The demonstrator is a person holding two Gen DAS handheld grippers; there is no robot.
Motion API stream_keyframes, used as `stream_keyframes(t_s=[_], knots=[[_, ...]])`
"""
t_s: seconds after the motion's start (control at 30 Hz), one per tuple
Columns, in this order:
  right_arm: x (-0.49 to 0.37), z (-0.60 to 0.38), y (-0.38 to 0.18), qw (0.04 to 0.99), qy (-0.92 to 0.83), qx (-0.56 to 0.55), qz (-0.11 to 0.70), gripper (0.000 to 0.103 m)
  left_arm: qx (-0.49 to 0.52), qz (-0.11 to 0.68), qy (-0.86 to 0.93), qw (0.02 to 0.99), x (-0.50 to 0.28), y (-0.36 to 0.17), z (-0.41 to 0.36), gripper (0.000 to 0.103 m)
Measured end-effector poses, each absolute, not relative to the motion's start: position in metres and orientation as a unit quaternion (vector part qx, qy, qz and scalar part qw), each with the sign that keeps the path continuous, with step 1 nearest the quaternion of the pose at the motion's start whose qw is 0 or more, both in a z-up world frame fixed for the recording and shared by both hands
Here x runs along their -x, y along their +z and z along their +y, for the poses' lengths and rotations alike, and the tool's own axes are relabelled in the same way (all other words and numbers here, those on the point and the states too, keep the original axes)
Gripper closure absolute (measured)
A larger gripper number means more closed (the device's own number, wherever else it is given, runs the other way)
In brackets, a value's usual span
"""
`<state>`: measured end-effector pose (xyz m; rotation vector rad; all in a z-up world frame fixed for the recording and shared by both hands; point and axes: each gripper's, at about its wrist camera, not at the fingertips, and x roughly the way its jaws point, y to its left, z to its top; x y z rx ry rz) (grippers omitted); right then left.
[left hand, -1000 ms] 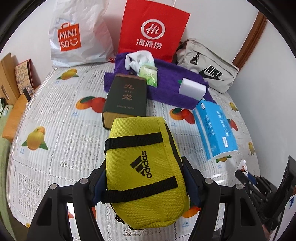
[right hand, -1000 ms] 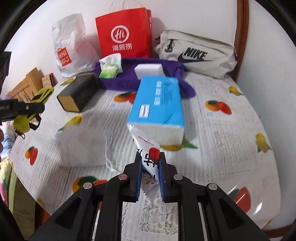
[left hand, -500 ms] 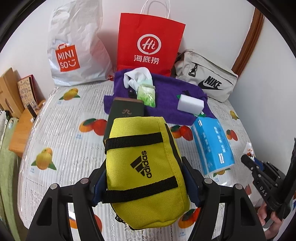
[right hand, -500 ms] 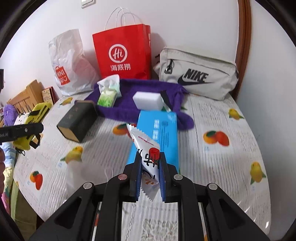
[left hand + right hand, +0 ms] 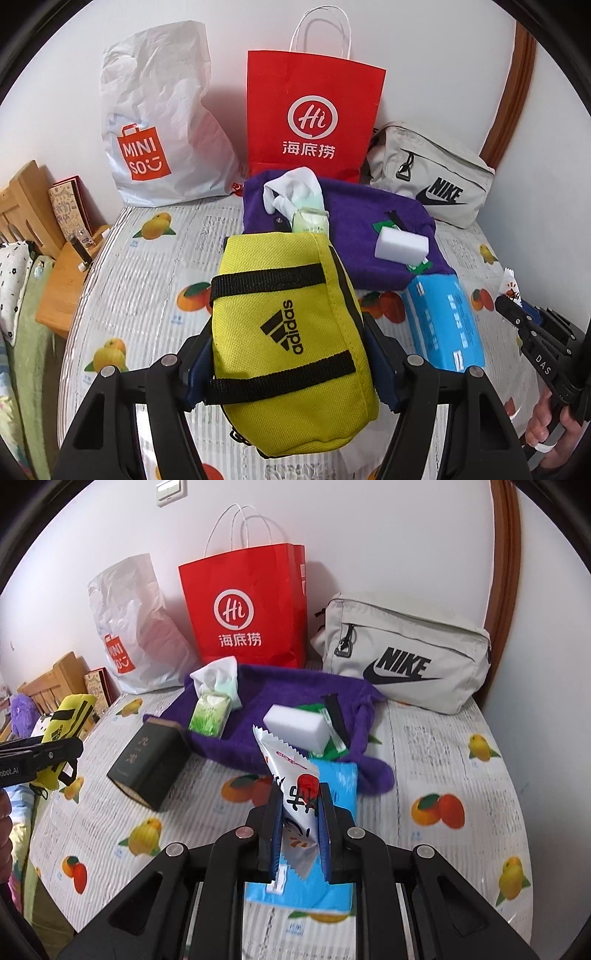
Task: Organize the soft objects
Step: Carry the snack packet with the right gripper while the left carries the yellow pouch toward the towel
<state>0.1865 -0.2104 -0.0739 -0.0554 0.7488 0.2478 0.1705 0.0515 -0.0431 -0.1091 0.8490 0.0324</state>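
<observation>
My left gripper (image 5: pixel 284 354) is shut on a yellow Adidas pouch (image 5: pixel 288 332) with black straps, held above the table. The pouch hides the dark box behind it in the left wrist view. My right gripper (image 5: pixel 297 812) is shut on a white snack packet (image 5: pixel 295 786) with red print, also lifted. A purple towel (image 5: pixel 288 701) lies at the back with a white sponge (image 5: pixel 297 727), a green tissue pack (image 5: pixel 210 714) and a white cloth (image 5: pixel 218 675) on it. A blue tissue pack (image 5: pixel 332 849) lies below the right gripper.
A red paper bag (image 5: pixel 251 605), a white Miniso bag (image 5: pixel 159 125) and a grey Nike bag (image 5: pixel 406 657) stand against the wall. A dark box (image 5: pixel 151 760) lies left of the towel. The fruit-print table (image 5: pixel 443 760) has a wooden shelf (image 5: pixel 29 206) at its left.
Both grippers have risen and pulled back from the table with the pouch and the packet still held. The bags at the wall now show in full.
</observation>
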Motion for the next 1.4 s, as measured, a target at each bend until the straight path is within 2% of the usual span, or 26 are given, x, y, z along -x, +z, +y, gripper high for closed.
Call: stream_keyframes(t_s=[0.73,1.4], knots=[[-0.268,-0.201,-0.061,0.923,0.119,0.012,0.367,0.086,0.043,0.407,0.010,0.912,-0.247,-0.037,0.057,0.035],[-0.349,-0.195,-0.094,0.904,0.129,0.006,0.408,0.085,0.044,0.444,-0.007,0.895,-0.328,-0.068,0.057,0.034]])
